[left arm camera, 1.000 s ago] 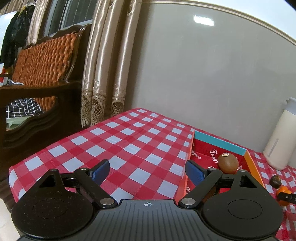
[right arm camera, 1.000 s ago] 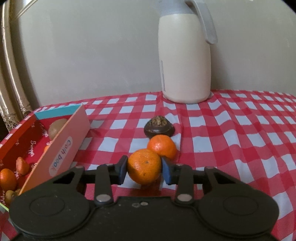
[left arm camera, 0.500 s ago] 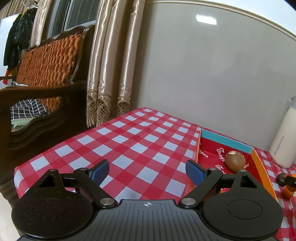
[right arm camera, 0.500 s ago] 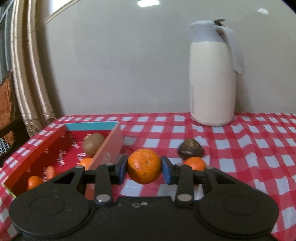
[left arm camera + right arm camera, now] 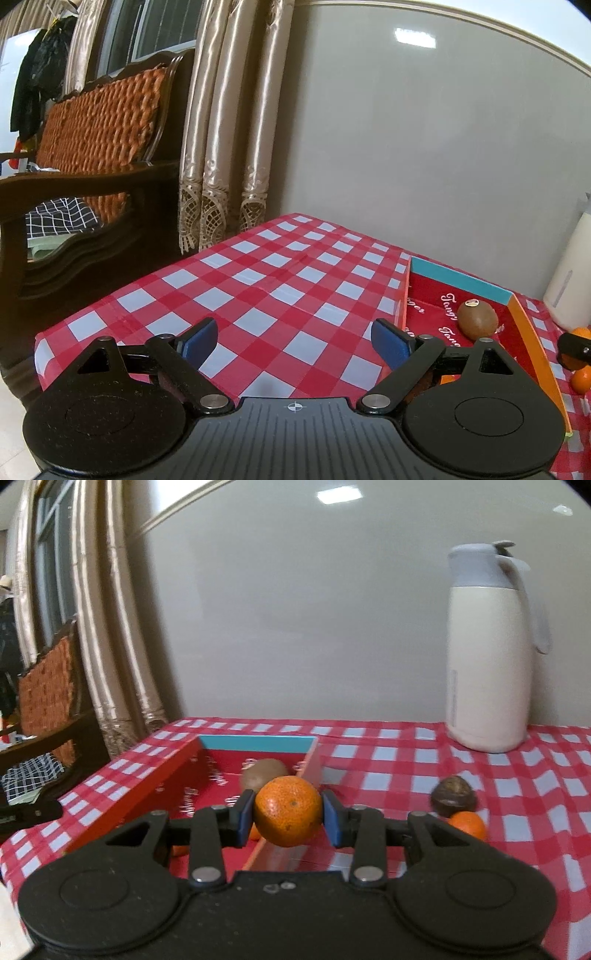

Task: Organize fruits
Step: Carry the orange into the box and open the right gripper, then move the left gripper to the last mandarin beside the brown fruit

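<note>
While gripping an orange (image 5: 288, 811), right tongs (image 5: 288, 818) tilt over the box (image 5: 125, 794).

Left hand-held gripper (image 5: 293, 341) jaws wide apart, empty, tilted slightly downward, right hand-held gripper (image 5: 288, 818) jaws clamped on orange (image 5: 288, 811)

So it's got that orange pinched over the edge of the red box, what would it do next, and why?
Probably carry the orange a little further left over the red box, then lower and release it. The right gripper is shut on it, but it sits right above the box's near wall rather than the open floor, where a kiwi already lies. The left gripper is open and holds nothing.
</note>
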Demonstrator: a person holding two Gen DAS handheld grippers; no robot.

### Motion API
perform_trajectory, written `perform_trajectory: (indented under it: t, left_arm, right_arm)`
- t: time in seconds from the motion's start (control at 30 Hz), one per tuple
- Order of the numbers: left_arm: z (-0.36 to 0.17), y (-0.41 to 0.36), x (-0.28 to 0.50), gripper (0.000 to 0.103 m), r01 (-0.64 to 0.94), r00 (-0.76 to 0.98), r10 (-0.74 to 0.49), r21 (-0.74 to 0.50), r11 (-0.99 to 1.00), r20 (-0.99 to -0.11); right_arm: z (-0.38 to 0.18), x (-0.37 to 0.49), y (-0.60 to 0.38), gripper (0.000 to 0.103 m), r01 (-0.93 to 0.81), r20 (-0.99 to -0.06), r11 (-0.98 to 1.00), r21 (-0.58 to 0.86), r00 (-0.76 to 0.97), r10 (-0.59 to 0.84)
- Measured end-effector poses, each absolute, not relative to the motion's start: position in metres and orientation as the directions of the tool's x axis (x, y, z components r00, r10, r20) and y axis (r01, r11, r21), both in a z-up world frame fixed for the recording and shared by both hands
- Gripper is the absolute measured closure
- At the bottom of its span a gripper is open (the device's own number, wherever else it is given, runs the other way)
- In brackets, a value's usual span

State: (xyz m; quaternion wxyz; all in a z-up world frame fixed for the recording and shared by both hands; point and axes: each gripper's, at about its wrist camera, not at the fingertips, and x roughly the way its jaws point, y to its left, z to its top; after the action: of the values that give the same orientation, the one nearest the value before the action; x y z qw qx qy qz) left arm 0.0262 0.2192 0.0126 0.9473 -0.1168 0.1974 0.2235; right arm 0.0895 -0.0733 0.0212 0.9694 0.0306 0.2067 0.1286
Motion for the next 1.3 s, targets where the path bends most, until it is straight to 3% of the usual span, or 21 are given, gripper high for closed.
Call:
perform_trajectory:
  t: [0.63, 0.7, 0.77, 0.9, 0.97, 1.03, 1.17, 1.3]
  left_arm:
    - [0.012, 0.225, 0.024, 0.012, -0.472, 0.821, 0.380, -0.133, 0.871, -0.427]
    - [0.012, 0.226, 0.023, 0.012, -0.471, 0.821, 0.378, -0.133, 0.872, -0.428]
    - [0.012, 0.225, 0.023, 0.012, -0.469, 0.822, 0.377, -0.131, 0.874, -0.427]
    - [0.012, 0.222, 0.024, 0.012, -0.469, 0.821, 0.377, -0.130, 0.874, -0.428]
    - [0.012, 0.221, 0.025, 0.012, -0.469, 0.821, 0.377, -0.131, 0.873, -0.430]
    - [0.012, 0.220, 0.026, 0.012, -0.468, 0.821, 0.375, -0.131, 0.874, -0.430]
    - [0.012, 0.214, 0.028, 0.012, -0.459, 0.824, 0.370, -0.124, 0.879, -0.429]
    - [0.013, 0.207, 0.030, 0.012, -0.451, 0.827, 0.365, -0.116, 0.885, -0.428]
  right_arm:
    - [0.007, 0.093, -0.027, 0.063, -0.360, -0.445, 0.930, 0.075, 0.822, 0.354]
    - [0.007, 0.093, -0.028, 0.058, -0.362, -0.444, 0.929, 0.083, 0.821, 0.360]
    - [0.008, 0.092, -0.031, 0.042, -0.354, -0.438, 0.931, 0.088, 0.826, 0.355]
    - [0.011, 0.091, -0.039, 0.035, -0.336, -0.413, 0.937, 0.097, 0.843, 0.345]
    - [0.013, 0.090, -0.044, 0.021, -0.314, -0.399, 0.945, 0.094, 0.857, 0.325]
    - [0.015, 0.090, -0.048, 0.021, -0.298, -0.392, 0.951, 0.083, 0.868, 0.306]
    - [0.017, 0.088, -0.061, 0.007, -0.247, -0.381, 0.966, 0.079, 0.888, 0.258]
    - [0.019, 0.086, -0.075, 0.003, -0.194, -0.374, 0.978, 0.077, 0.904, 0.209]
